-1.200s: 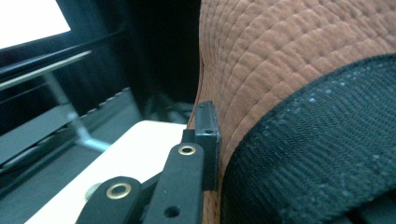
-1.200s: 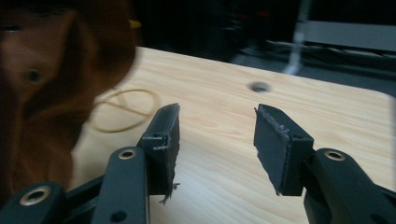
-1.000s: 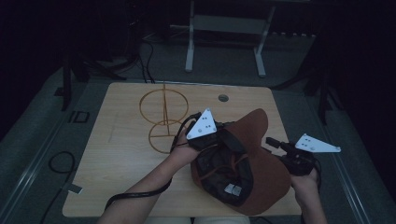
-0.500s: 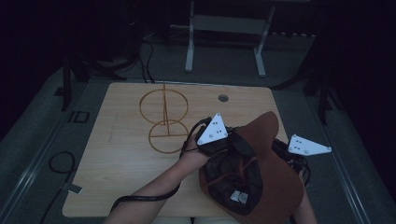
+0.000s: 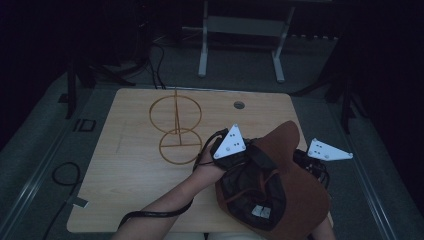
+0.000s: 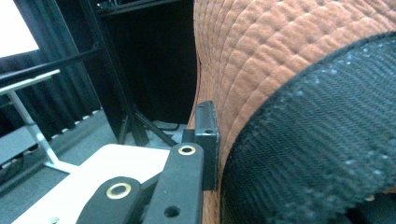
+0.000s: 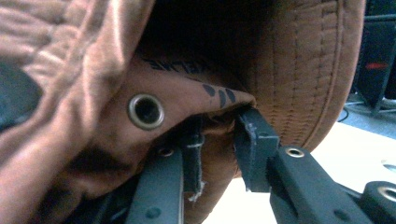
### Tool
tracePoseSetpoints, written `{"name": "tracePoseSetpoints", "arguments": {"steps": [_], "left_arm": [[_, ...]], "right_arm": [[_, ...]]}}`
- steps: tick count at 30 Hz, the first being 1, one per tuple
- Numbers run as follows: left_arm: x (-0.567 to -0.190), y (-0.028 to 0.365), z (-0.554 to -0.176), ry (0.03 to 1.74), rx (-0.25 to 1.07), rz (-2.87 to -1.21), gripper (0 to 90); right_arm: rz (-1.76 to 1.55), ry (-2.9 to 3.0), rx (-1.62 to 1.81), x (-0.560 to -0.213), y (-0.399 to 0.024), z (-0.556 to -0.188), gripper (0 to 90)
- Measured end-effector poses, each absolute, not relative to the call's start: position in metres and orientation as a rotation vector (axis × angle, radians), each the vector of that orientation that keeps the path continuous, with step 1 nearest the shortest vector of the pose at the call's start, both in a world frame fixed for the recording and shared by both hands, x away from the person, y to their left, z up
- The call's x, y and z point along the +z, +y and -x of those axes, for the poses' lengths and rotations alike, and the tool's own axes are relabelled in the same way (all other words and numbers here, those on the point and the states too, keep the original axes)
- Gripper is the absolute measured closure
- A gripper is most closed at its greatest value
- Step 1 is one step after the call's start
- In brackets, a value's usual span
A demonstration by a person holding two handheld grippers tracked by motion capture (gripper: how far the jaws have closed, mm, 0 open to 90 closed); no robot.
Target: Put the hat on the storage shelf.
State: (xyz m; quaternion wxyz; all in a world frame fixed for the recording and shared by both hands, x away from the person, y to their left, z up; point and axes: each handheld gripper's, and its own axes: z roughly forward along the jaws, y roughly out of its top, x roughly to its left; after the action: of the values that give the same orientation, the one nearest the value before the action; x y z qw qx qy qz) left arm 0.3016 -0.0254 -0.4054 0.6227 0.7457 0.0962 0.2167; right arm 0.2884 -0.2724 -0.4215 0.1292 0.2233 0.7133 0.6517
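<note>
Near the right front corner of the pale wooden table, a rust-brown quilted fabric hat with a wide brim and dark lining is being held up between the two grippers, its opening turned toward the high camera so the black inner band and a small white label are showing. The left gripper, topped by its grey three-cornered plate, is sitting at the hat's left edge with the person's hand behind it; in the left gripper view its jaws are pressed fully together against the quilted brown cloth and a black webbing band, clamping the hat. The right gripper is lying at the hat's right side, partly hidden behind the brim. In the right gripper view its jaws have just been closing and are now standing only slightly apart, with a fold of brown fabric near a metal eyelet pinched between them. Farther back on the table, well apart from the hat, a thin wooden stand of two rings on an upright rod is standing.
</note>
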Motion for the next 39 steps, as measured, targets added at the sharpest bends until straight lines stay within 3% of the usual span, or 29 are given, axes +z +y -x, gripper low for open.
{"name": "tracePoseSetpoints", "arguments": {"steps": [4,10,17,23,28,36,39], "left_arm": [[-0.406,-0.022,-0.304,0.228,0.473,-1.709,86.7],[-0.403,-0.019,-0.305,0.222,0.451,-1.704,85.9],[-0.397,-0.011,-0.305,0.235,0.463,-1.709,67.0],[-0.396,-0.003,-0.307,0.282,0.488,-1.723,55.8],[-0.395,0.007,-0.308,0.344,0.564,-1.747,43.7],[-0.405,0.036,-0.304,0.442,0.543,-1.734,34.9],[-0.409,0.048,-0.297,0.447,0.53,-1.728,26.7]], "right_arm": [[-0.677,2.061,1.851,-0.42,-0.271,-0.286,85.7],[-0.683,2.055,1.857,-0.419,-0.271,-0.285,88.8],[-0.7,2.019,1.891,-0.414,-0.278,-0.285,89.1],[-0.704,1.965,1.922,-0.406,-0.287,-0.283,89.2],[-0.695,1.92,1.924,-0.394,-0.291,-0.283,89.3],[-0.723,1.851,1.942,-0.379,-0.299,-0.289,89.3],[-0.73,1.826,1.963,-0.374,-0.299,-0.291,89.3]]}}
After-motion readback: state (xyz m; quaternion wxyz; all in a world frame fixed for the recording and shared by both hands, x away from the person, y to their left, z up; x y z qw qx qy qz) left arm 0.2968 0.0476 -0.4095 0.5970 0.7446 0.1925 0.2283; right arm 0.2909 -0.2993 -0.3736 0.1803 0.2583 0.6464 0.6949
